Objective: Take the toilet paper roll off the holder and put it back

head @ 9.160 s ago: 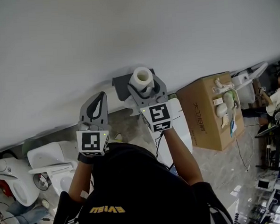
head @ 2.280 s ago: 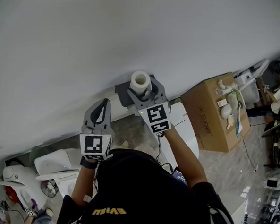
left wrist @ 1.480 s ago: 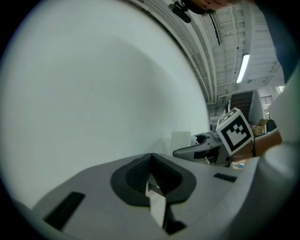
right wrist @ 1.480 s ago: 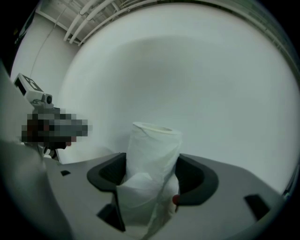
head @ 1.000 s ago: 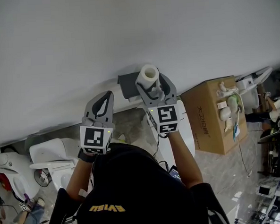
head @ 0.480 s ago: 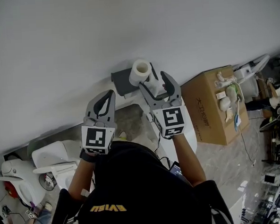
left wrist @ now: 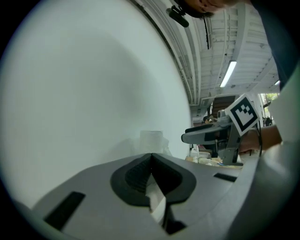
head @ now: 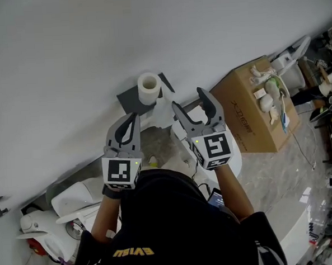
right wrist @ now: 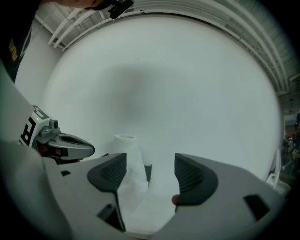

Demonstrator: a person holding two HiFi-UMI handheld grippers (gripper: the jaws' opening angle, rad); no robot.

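White roll point(head: 148, 86) sits on its holder point(head: 129, 98) — so your right gripper point(head: 188, 98) hangs clear, empty, jaws apart but just narrowing; left gripper point(head: 130, 118) is closed.

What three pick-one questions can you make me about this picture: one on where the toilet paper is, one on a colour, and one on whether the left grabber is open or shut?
1. Where is the toilet paper roll?
A. on the holder on the wall
B. on the floor
C. on a chair

2. What colour is the cardboard box?
A. blue
B. brown
C. red

3. How is the left gripper?
A. wide open
B. clamped on the roll
C. shut, holding nothing

Answers:
1 A: the white roll stands on the dark holder against the white wall.
2 B: the box beside the holder is plain brown cardboard.
3 C: in the left gripper view the jaws meet, with nothing between them.
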